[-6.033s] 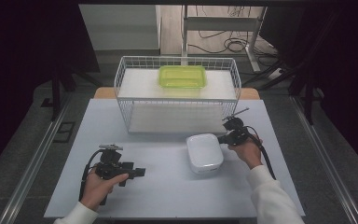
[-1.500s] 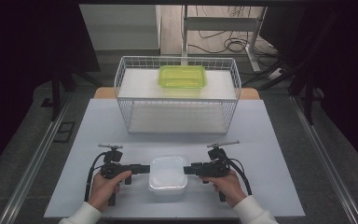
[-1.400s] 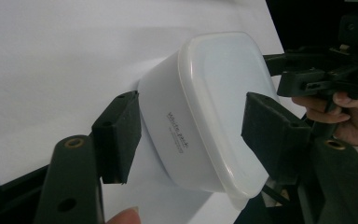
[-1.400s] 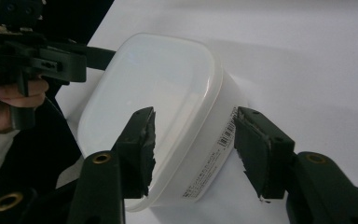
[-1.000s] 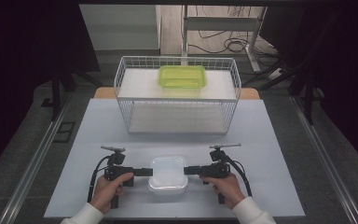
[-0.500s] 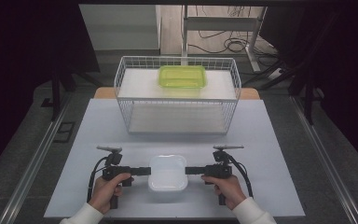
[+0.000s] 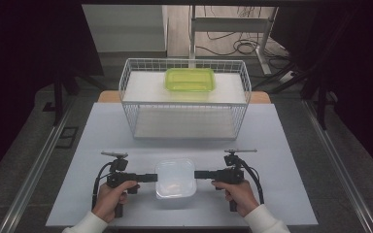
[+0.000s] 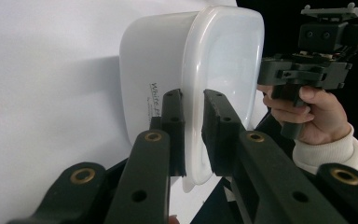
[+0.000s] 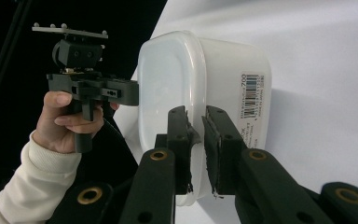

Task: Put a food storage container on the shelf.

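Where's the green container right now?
In the high view, the green container sits on top of the white wire rack, right of centre, at the table's far side.

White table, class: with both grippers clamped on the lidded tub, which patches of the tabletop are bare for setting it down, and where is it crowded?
Bare: the white table between the wire basket and the white tub, plus its left and right edges. Crowded: the near middle, where the left gripper and right gripper pinch the tub's rim.
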Available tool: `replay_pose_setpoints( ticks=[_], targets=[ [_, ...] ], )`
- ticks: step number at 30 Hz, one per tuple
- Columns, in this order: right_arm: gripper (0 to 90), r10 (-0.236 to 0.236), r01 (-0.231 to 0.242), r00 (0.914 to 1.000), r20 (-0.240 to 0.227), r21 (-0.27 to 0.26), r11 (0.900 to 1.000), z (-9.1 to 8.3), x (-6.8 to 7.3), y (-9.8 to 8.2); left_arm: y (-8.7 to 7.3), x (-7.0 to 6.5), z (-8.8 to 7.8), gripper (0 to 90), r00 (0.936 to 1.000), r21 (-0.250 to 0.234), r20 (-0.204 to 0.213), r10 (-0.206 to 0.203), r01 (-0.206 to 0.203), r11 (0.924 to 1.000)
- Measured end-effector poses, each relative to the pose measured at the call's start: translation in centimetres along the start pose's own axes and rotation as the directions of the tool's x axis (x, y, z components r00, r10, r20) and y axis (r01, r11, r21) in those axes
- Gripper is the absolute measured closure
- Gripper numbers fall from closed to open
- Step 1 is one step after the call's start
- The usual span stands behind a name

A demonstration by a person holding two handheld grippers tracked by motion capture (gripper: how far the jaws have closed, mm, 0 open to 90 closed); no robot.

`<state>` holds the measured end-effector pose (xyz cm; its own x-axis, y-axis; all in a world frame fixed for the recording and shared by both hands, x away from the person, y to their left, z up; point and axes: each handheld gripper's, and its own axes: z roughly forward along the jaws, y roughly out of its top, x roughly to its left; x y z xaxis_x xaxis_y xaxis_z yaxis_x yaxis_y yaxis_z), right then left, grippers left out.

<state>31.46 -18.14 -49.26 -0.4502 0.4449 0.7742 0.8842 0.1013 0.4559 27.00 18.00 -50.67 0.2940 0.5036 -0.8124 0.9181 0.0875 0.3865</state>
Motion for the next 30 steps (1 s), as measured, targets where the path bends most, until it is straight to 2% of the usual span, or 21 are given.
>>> replay_pose_setpoints(
  ticks=[19, 30],
  targets=[
    [80.3, -0.054, 0.054, 0.9985, -0.009, -0.018, 0.998, -0.6, 0.5, 0.7, 0.5, -1.1, -0.5, 80.3, 0.9985, -0.027, -0.003, 0.055, -0.055, 0.9981],
    [80.2, -0.088, 0.088, 0.9961, 0.001, -0.044, 0.995, -1.3, 1.0, 1.5, 1.8, -2.2, -0.6, 80.4, 0.9947, -0.031, -0.005, 0.102, -0.102, 0.9943]
  ],
)
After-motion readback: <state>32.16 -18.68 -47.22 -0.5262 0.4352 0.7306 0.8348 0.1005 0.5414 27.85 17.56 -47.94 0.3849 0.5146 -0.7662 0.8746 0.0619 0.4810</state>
